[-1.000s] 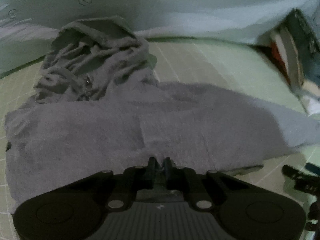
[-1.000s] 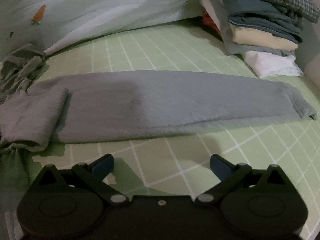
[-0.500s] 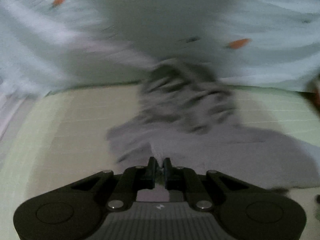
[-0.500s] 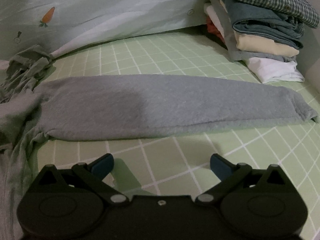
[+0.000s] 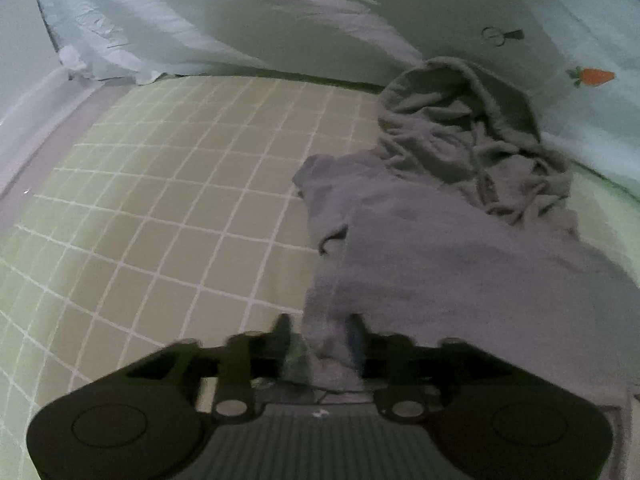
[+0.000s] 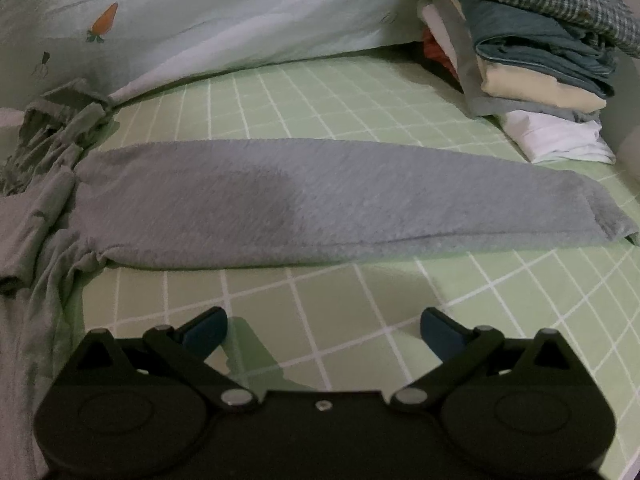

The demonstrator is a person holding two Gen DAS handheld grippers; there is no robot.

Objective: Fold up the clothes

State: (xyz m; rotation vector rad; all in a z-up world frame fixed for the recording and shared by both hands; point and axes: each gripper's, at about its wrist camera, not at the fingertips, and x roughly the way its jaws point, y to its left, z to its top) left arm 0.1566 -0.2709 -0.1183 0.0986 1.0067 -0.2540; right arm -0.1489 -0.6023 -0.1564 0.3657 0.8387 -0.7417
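A grey hoodie (image 5: 460, 248) lies on the green checked bed sheet (image 5: 168, 208), its hood (image 5: 460, 120) bunched at the far end. My left gripper (image 5: 318, 332) is open, its fingers a little apart, with the hoodie's near left edge lying between them. In the right wrist view the hoodie's sleeve (image 6: 320, 204) stretches flat across the sheet to the right, its cuff (image 6: 600, 216) at the far right. My right gripper (image 6: 322, 326) is wide open and empty, just in front of the sleeve.
A pale blue duvet (image 5: 280, 20) with carrot prints lies bunched along the far side of the bed. A stack of folded clothes (image 6: 532, 60) stands at the back right. The bed's left edge (image 5: 28, 136) shows in the left wrist view.
My left gripper swung left along the hoodie's edge and opened; it was shut before. The right gripper stayed open and edged slightly closer to the sleeve.
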